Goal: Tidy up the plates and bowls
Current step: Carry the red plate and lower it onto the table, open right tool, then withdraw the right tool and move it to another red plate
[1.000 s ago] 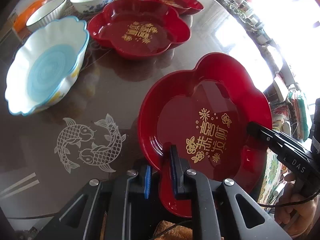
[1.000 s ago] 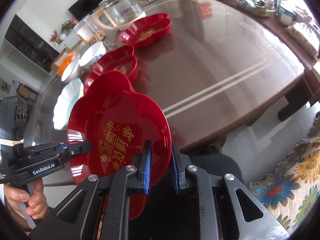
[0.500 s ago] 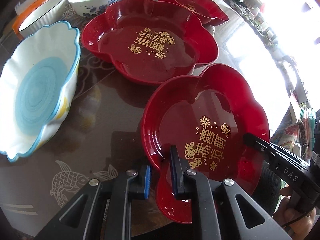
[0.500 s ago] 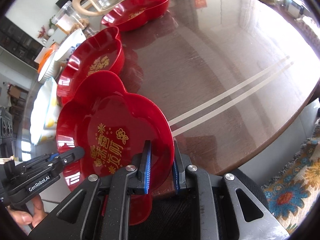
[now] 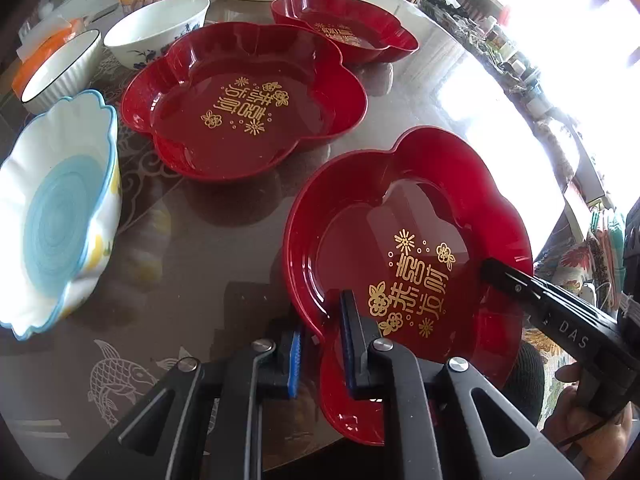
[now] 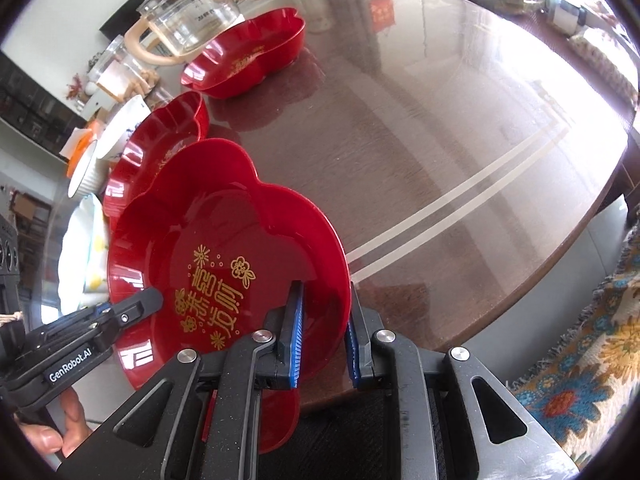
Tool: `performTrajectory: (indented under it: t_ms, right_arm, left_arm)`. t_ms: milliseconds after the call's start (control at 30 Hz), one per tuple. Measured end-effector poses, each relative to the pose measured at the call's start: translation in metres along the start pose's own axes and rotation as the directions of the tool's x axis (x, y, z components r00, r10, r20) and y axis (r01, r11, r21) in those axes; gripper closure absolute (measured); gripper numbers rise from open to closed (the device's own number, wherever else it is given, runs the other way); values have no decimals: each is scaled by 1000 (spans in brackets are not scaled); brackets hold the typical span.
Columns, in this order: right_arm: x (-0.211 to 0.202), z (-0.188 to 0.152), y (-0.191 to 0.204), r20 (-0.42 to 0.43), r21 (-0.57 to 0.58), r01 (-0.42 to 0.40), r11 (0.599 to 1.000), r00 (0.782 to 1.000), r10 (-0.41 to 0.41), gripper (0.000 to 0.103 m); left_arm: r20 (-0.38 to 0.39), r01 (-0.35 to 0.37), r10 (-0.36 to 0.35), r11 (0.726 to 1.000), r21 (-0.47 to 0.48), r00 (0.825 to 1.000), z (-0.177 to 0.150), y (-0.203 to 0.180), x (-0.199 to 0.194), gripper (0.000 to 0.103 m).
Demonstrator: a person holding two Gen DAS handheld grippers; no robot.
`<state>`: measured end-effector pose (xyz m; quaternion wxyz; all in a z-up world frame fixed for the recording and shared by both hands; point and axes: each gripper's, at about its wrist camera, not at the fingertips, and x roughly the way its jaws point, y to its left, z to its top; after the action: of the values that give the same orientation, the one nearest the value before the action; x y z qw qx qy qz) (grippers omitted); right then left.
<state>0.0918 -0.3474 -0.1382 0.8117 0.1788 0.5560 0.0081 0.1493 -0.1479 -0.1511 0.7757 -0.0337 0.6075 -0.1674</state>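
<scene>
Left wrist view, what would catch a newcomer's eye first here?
The held red plate, glossy with gold characters, fills the near right, clamped by the left gripper and right gripper on opposite rims. Beyond it sit two matching red plates; a scalloped blue-and-white bowl is at left.

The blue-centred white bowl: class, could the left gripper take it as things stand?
Probably not yet. The left gripper is shut on the red plate, shared with the right gripper. The bowl itself sits unobstructed on its left.
</scene>
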Motion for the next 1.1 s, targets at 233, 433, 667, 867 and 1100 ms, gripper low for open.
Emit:
performTrajectory:
  t_ms: [233,433,667,867,1100]
  right_arm:
    - [9,10,-13,31,5,68,998,997,-68,82]
    - [18,21,-19,61,20,38,999,997,-39,67]
    - [-29,15,-20,201,48,39,998,978,-48,41]
    - [-121,-40,17,556,27,177,984,816,-162,32]
    - [-152,-134,61,800,55,228,972,573,-180,28]
  left_arm:
    - [10,6,-6,1000,-3,1000,0,-8,16,89]
    - [59,4,-2,999,-48,998,12,-7,17,45]
    - [235,-55,59,998,-23,970,-10,3,-43,27]
    - [524,-193,153,981,22,838,-56,12,-120,15]
    - [648,-280,224,960,-16,728,-96,44,-177,5]
